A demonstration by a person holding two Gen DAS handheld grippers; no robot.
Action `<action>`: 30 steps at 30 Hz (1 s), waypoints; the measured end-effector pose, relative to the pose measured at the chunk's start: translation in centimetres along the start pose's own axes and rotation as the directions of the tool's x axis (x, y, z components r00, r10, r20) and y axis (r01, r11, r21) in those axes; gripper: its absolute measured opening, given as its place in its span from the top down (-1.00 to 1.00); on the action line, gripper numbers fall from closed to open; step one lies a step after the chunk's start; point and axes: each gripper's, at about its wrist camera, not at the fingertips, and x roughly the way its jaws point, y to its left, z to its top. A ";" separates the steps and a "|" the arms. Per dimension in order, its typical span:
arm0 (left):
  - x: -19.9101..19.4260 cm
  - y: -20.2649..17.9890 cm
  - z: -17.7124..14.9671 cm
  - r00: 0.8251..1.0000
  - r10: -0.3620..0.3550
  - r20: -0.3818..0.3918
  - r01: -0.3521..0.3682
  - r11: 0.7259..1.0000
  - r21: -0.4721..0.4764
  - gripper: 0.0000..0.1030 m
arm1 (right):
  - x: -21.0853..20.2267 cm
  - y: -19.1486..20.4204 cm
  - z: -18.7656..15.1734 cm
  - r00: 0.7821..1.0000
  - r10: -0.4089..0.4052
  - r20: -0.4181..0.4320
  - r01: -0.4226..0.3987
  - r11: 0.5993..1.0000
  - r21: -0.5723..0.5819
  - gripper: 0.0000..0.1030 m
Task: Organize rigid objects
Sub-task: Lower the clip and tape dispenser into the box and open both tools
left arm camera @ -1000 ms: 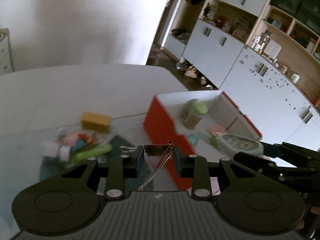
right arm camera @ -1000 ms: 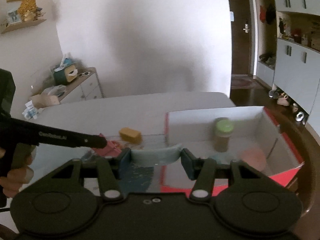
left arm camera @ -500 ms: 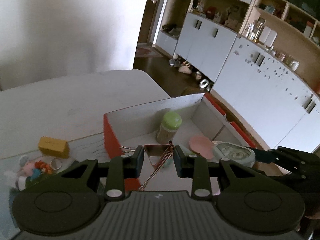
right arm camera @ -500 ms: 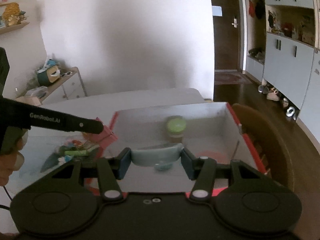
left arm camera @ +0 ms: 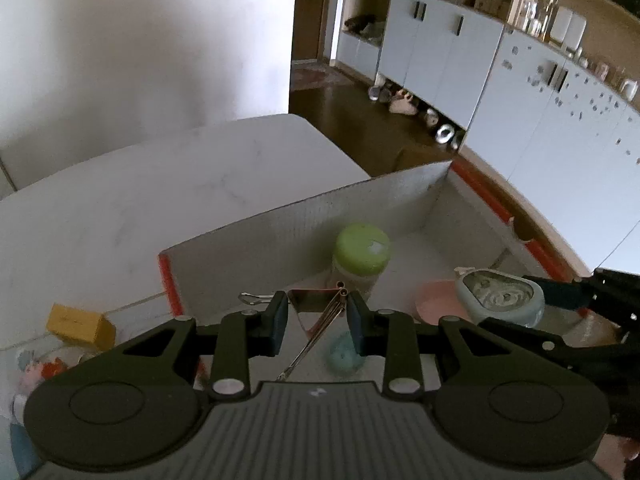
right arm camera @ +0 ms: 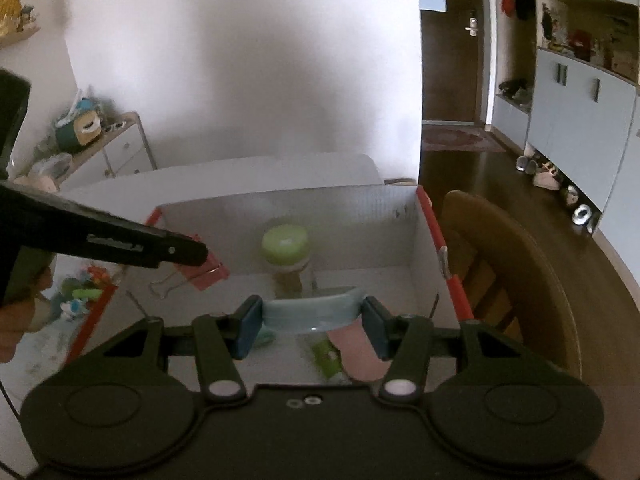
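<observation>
The white table point(left arm camera: 120, 208) carries a red-edged box point(left arm camera: 304, 224) and a yellow block point(left arm camera: 80, 322).

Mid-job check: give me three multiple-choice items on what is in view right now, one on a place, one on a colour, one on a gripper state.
1. Where does the jar stand?
A. inside the box
B. on the bare table
C. on the chair

2. What colour is the jar's lid?
A. red
B. green
C. black

3. What does the left gripper hold?
A. nothing
B. a yellow block
C. the binder clip

Answers:
1 A, the box walls rise around it in both views.
2 B, the lid is light green.
3 C, its fingers press the clip from both sides.
</observation>
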 end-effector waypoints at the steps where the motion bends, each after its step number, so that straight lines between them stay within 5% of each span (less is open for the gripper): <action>1: 0.6 -0.2 0.2 1.000 0.009 -0.006 -0.009 1.000 0.006 0.40 | 0.5 -0.1 0.1 1.000 0.004 -0.007 -0.004 1.000 -0.010 -0.04; 13: 6.1 -0.8 1.6 0.990 0.094 -0.103 -0.092 0.995 0.024 0.40 | 4.6 -1.1 0.9 0.995 0.014 -0.095 -0.021 0.997 -0.072 -0.04; 30: 7.5 -1.6 2.1 0.981 0.118 -0.156 -0.115 0.993 0.029 0.40 | 6.3 -0.6 0.8 0.970 0.017 -0.241 -0.042 0.994 -0.100 -0.04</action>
